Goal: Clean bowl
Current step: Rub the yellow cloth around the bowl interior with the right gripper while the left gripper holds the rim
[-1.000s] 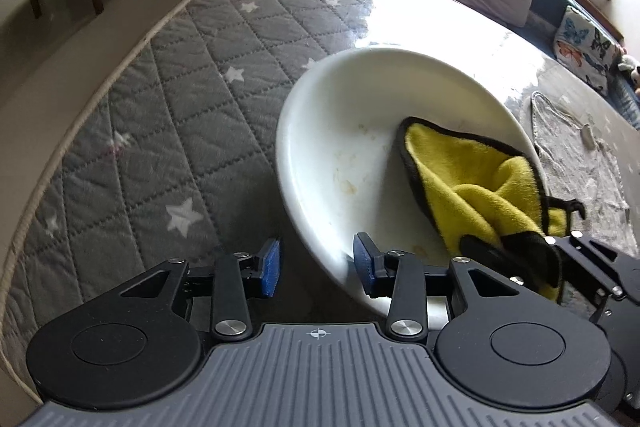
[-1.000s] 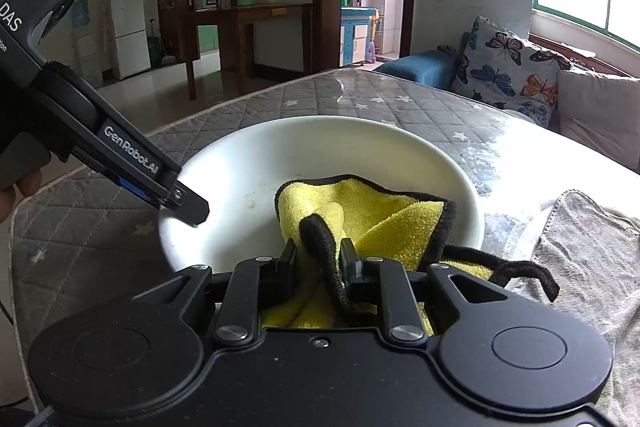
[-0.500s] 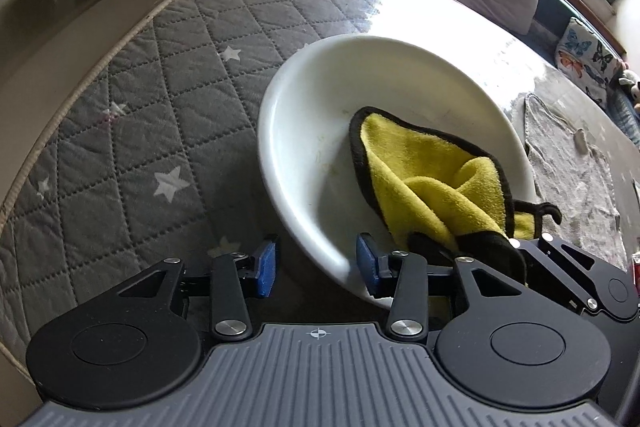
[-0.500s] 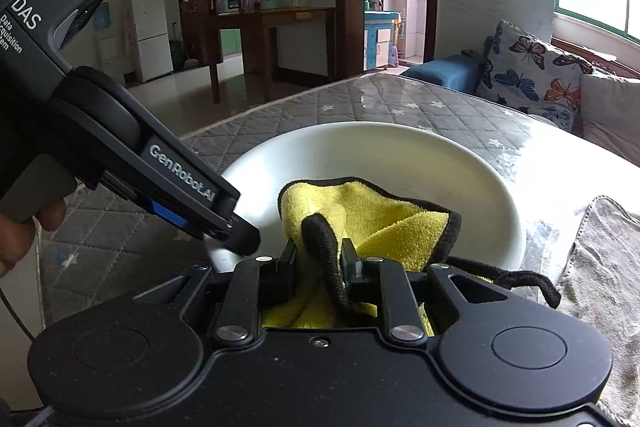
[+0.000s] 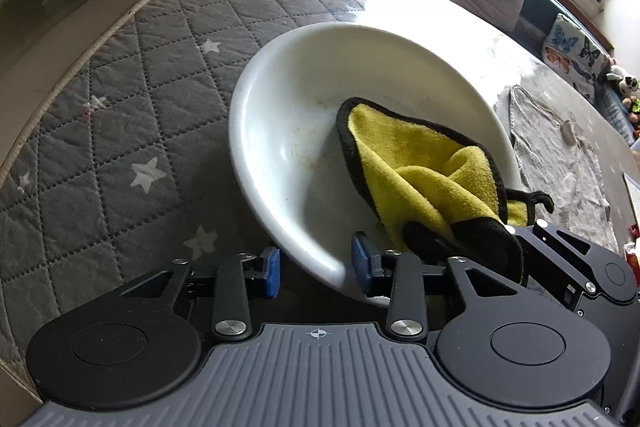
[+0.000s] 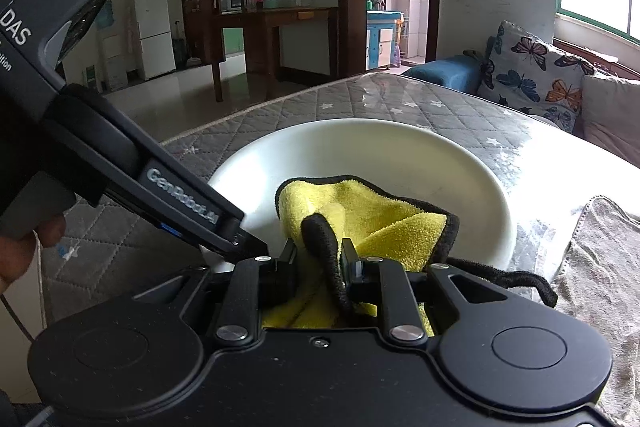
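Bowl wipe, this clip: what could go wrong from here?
1. The left gripper is closing on the near rim of the white bowl; the smooth rim could slip from the blue pads, or the bowl could tip.
2. The right gripper pinches only a fold of the yellow cloth; its loose black loop trails over the rim and might snag.

- White bowl (image 5: 288,131), wide and shallow, sits on the grey quilted star-print surface, faint yellowish smears showing on its inner wall
- Yellow cloth (image 5: 416,171) with black edging lies bunched inside the bowl, draped over the near rim, a black loop trailing out
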